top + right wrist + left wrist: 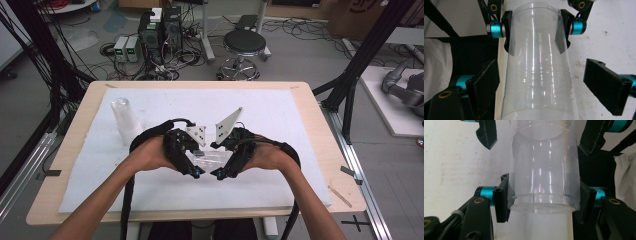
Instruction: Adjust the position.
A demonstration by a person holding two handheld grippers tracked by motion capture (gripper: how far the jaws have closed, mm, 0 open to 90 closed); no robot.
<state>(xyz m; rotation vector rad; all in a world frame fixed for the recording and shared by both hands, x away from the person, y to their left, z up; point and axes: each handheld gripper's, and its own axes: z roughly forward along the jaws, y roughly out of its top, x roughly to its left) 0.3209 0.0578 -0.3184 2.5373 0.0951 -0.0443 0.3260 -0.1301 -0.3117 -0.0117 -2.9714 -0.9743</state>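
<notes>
Item: left gripper (544, 202). Jaws clamped on the clear plastic cup (544, 170), one pad pressed to each side of its wall just above the closed base (the wall looks slightly pinched at the left pad (504, 195)). The cup lies roughly level between the two hands above the bench (300, 100), its body running away from this gripper toward the other one.

Item: right gripper (541, 82). Jaws spread wide, one pad on either side of the same cup near its open end, both standing clear of the wall; it holds nothing.

Item: stack of clear cups (125, 120). Upright on the white foam sheet (280, 115), well beyond and to the left of the left gripper.

Hazards, judged:
- Thin wall. Further squeeze from the left gripper could buckle or crack the cup near its base.
- Single hold. With the right gripper released, the cup hangs from one end; a tilt of the left hand could let it pivot or slip out onto the foam sheet.
- Slick surface. If the right gripper closes off-centre, a pad could skid along the taper and push the cup out of the left grip.
- Nested cups (cannot tell whether more than one is held): an inner one could slide free.
</notes>
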